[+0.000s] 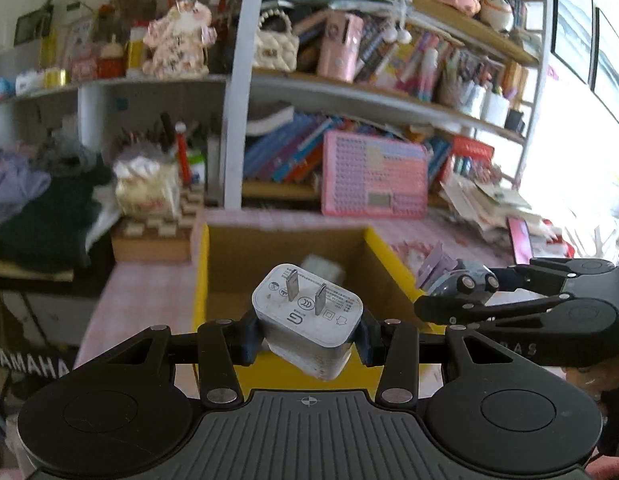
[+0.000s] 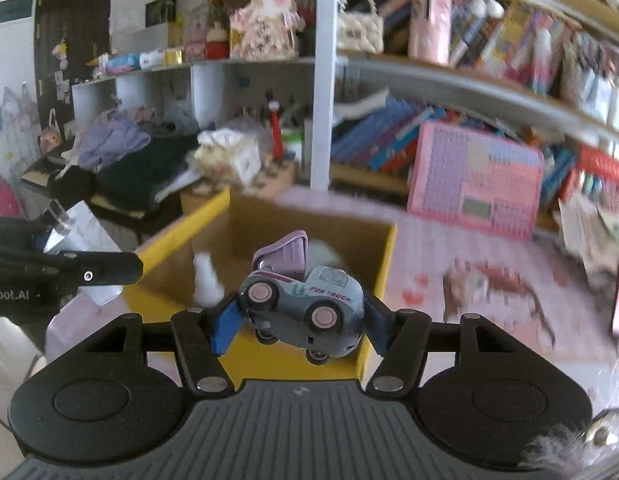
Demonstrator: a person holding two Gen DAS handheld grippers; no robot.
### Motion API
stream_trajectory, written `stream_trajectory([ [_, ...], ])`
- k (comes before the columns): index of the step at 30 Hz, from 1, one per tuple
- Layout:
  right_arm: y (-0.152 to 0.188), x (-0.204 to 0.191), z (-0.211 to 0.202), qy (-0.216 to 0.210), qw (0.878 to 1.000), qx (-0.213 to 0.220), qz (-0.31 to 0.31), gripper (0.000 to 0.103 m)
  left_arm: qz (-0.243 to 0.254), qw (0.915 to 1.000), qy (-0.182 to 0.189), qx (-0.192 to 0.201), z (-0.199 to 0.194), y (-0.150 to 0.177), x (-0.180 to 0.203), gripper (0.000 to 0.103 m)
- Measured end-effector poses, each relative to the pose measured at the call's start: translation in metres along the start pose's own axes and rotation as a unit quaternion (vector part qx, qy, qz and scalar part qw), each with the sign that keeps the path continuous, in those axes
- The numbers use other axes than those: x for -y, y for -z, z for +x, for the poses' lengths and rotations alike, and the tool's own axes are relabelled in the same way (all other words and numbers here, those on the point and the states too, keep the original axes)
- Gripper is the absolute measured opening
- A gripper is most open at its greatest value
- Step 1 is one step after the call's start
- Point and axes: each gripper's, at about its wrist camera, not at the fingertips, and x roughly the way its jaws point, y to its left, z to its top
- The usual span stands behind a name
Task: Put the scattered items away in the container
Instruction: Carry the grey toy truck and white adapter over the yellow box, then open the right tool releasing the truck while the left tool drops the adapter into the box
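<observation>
My left gripper (image 1: pixel 307 330) is shut on a white plug charger (image 1: pixel 307 314), prongs up, held above the near edge of the yellow cardboard box (image 1: pixel 200 276). My right gripper (image 2: pixel 299 320) is shut on a grey and lilac toy truck (image 2: pixel 305 304), held over the near side of the same box (image 2: pixel 383 272). A white item (image 2: pixel 207 280) lies inside the box. The right gripper also shows at the right of the left wrist view (image 1: pixel 461 300), with the truck (image 1: pixel 465 282) in it. The left gripper's finger (image 2: pixel 105 272) shows at the left of the right wrist view.
The box stands on a pink tablecloth (image 2: pixel 449 248). A pink pegboard toy (image 1: pixel 373 174) leans against the bookshelf behind. Loose cards and papers (image 2: pixel 489 280) lie right of the box. A wooden block tray (image 1: pixel 153 236) and dark clothes (image 1: pixel 49 224) are at the left.
</observation>
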Motion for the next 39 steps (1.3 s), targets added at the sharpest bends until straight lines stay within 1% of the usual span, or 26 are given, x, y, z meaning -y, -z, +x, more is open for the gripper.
stream_trajectory([
  [3,-0.014,0.005,0.029,-0.003,1.000,-0.011,-0.015,0.060,0.015,0.9998,-0.010,-0.001,0.026,-0.019,-0.007,0.043],
  [6,-0.023,0.010,0.063,-0.014,0.999,-0.038,-0.019,0.060,0.031,0.9992,-0.019,-0.015,0.057,-0.034,-0.014,0.043],
  [7,-0.025,0.010,0.075,-0.018,0.999,-0.047,-0.020,0.060,0.036,0.9989,-0.020,-0.025,0.069,-0.039,-0.016,0.043],
  [9,-0.029,0.010,0.098,-0.024,0.997,-0.070,-0.022,0.060,0.049,0.9975,-0.009,-0.050,0.093,-0.045,-0.017,0.043],
  [12,-0.032,0.004,0.126,-0.044,0.993,-0.097,-0.048,0.061,0.088,0.9910,-0.012,-0.101,0.130,-0.043,-0.016,0.043],
  [16,-0.030,-0.006,0.153,-0.069,0.985,-0.123,-0.098,0.061,0.101,0.9830,-0.016,-0.153,0.164,-0.035,-0.020,0.043],
  [20,-0.025,-0.011,0.176,-0.082,0.977,-0.152,-0.129,0.061,0.113,0.9761,-0.021,-0.185,0.182,-0.029,-0.021,0.043],
  [23,-0.023,-0.014,0.181,-0.092,0.972,-0.157,-0.146,0.061,0.109,0.9741,-0.027,-0.196,0.189,-0.026,-0.026,0.044],
  [27,-0.021,-0.017,0.184,-0.102,0.968,-0.168,-0.153,0.062,0.114,0.9739,-0.027,-0.194,0.189,-0.025,-0.024,0.044],
  [28,-0.022,-0.016,0.183,-0.102,0.969,-0.164,-0.151,0.066,0.113,0.9749,-0.023,-0.190,0.187,-0.025,-0.024,0.044],
  [29,-0.023,-0.015,0.180,-0.103,0.971,-0.158,-0.149,0.073,0.111,0.9763,-0.023,-0.184,0.185,-0.025,-0.024,0.047],
  [30,-0.023,-0.012,0.178,-0.103,0.972,-0.152,-0.146,0.076,0.111,0.9775,-0.024,-0.178,0.182,-0.025,-0.023,0.048],
  [31,-0.024,-0.010,0.174,-0.101,0.974,-0.146,-0.142,0.082,0.113,0.9787,-0.023,-0.170,0.179,-0.027,-0.022,0.048],
  [32,-0.026,-0.007,0.170,-0.098,0.976,-0.140,-0.136,0.084,0.115,0.9803,-0.021,-0.159,0.173,-0.029,-0.021,0.051],
  [33,-0.028,-0.003,0.165,-0.095,0.978,-0.134,-0.127,0.084,0.114,0.9824,-0.019,-0.147,0.166,-0.032,-0.020,0.058],
  [36,-0.034,0.008,0.143,-0.089,0.985,-0.108,-0.101,0.086,0.114,0.9880,-0.012,-0.104,0.140,-0.041,-0.015,0.068],
  [39,-0.036,0.016,0.112,-0.078,0.991,-0.074,-0.079,0.086,0.112,0.9917,-0.024,-0.059,0.108,-0.048,-0.007,0.070],
])
